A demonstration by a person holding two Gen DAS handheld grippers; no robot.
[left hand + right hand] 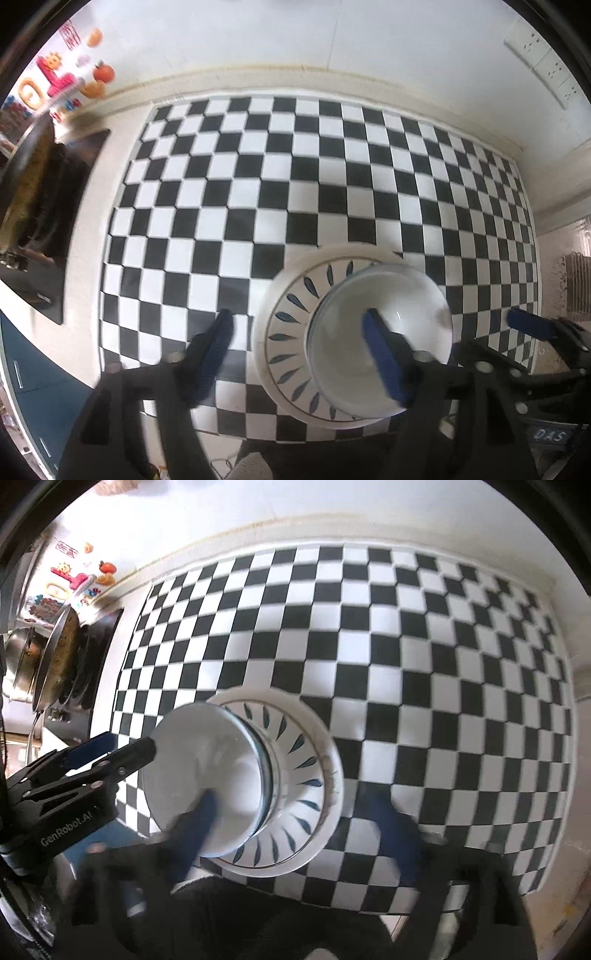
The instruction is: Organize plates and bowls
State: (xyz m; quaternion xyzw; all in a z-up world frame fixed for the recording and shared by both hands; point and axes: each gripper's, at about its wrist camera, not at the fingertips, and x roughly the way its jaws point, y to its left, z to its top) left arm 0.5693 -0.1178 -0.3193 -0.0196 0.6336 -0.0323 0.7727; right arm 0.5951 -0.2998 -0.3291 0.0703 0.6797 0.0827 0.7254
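Note:
A white bowl (380, 332) sits inside a larger bowl with blue leaf marks (291, 332), which rests on a plain white plate (354, 251) on the checkered mat. My left gripper (299, 347) is open, its right finger over the white bowl and its left finger over the mat. In the right wrist view the white bowl (221, 775) appears tilted in the leaf-marked bowl (303, 771). My right gripper (299, 823) is open, straddling the stack, left finger over the white bowl. The left gripper's fingers (140, 753) touch the white bowl's left rim.
The black-and-white checkered mat (295, 177) covers the white counter. A stove with a pan (33, 177) stands at the left, also seen in the right wrist view (59, 657). A white wall with sockets (543, 62) runs behind. The counter's front edge is close below the stack.

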